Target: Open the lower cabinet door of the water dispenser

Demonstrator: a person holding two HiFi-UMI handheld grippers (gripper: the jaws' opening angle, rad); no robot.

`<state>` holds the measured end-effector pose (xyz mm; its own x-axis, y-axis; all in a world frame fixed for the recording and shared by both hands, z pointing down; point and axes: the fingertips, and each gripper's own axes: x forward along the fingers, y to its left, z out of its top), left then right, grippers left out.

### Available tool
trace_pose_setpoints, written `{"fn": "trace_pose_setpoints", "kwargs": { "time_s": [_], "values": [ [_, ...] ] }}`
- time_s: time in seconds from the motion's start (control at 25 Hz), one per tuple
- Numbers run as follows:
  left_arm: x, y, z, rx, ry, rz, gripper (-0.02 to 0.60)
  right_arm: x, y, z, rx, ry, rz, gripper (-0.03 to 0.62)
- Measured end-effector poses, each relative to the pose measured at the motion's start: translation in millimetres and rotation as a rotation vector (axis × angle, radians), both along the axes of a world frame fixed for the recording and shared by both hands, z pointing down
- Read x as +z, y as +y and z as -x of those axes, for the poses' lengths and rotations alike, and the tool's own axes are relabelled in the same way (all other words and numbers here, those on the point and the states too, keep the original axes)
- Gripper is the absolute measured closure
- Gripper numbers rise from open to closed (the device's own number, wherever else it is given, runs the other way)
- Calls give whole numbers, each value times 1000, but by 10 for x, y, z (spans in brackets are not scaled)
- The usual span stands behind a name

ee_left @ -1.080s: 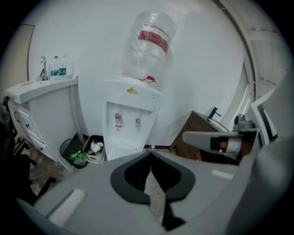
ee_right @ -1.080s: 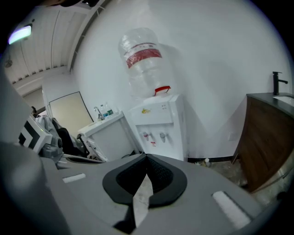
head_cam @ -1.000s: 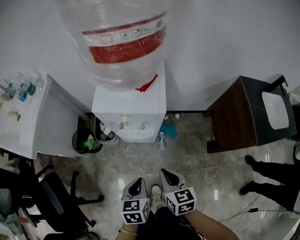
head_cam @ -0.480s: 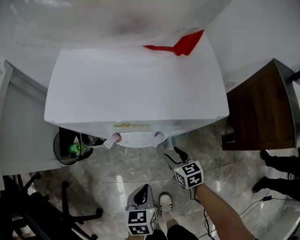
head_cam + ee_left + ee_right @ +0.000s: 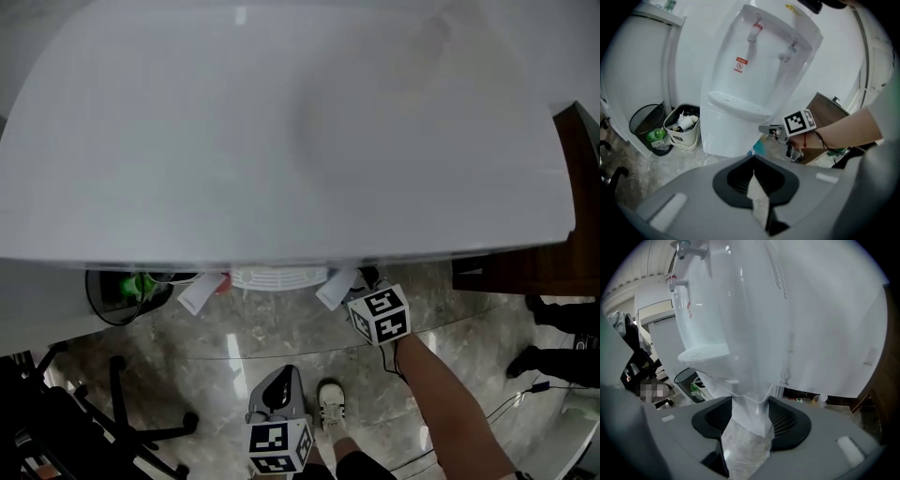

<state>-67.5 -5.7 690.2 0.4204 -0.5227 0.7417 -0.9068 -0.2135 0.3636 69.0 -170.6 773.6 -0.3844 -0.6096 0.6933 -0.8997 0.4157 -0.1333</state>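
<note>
The white water dispenser (image 5: pixel 754 61) stands ahead, and its top (image 5: pixel 281 131) fills most of the head view. Below the drip tray (image 5: pixel 736 103) is the plain white lower cabinet door (image 5: pixel 724 133). My right gripper (image 5: pixel 765 129) is at the cabinet's right front edge. Its jaws are opening, and the cabinet's lower corner (image 5: pixel 752 416) shows between them with no pad pressing on it. In the head view the right gripper (image 5: pixel 364 279) sits half under the dispenser's top edge. My left gripper (image 5: pixel 753 172) (image 5: pixel 284 375) hangs back, shut and holding nothing.
A black mesh bin (image 5: pixel 647 124) and a white bin full of rubbish (image 5: pixel 683 126) stand left of the dispenser, against a white counter (image 5: pixel 642 61). A dark wood cabinet (image 5: pixel 525 272) is on the right. Office chair legs (image 5: pixel 122 422) and a bystander's shoes (image 5: pixel 539 361) are on the marble floor.
The view has closed in and dropped until the dispenser's top hides the bottle. My right gripper has reached forward to the dispenser's front right, while the left stayed back near my feet.
</note>
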Motion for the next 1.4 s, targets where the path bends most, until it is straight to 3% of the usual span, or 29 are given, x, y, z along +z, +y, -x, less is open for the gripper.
{"fn": "trace_pose_setpoints", "kwargs": {
  "time_s": [0.24, 0.36, 0.68, 0.84, 0.96, 1.04, 1.12, 1.24, 1.4],
  "values": [
    [98, -68, 22, 3, -22, 1, 574, 21, 177, 19, -38, 39, 14, 397],
    [126, -82, 33, 3, -33, 2, 574, 32, 496, 73, -29, 0, 28, 438],
    [125, 50, 161, -19, -52, -9, 574, 17, 1530, 626, -43, -130, 107, 457],
    [86, 197, 400, -30, -94, -14, 574, -1, 1994, 1140, -160, -182, 154, 482],
    [32, 299, 651, -68, -122, -20, 574, 17, 2273, 1623, -311, -194, 190, 531],
    [-32, 371, 834, -98, -129, -25, 574, 6, 2433, 2000, -441, -185, 187, 531],
    [-122, 472, 1001, -121, -129, -31, 575, -75, 2566, 2303, -498, -183, 167, 531],
    [-264, 619, 1185, -139, -124, -49, 574, -247, 2693, 2440, -390, -216, 153, 535],
    [-333, 724, 1208, -152, -111, -67, 574, -389, 2780, 2187, -205, -250, 148, 570]
  ]
}}
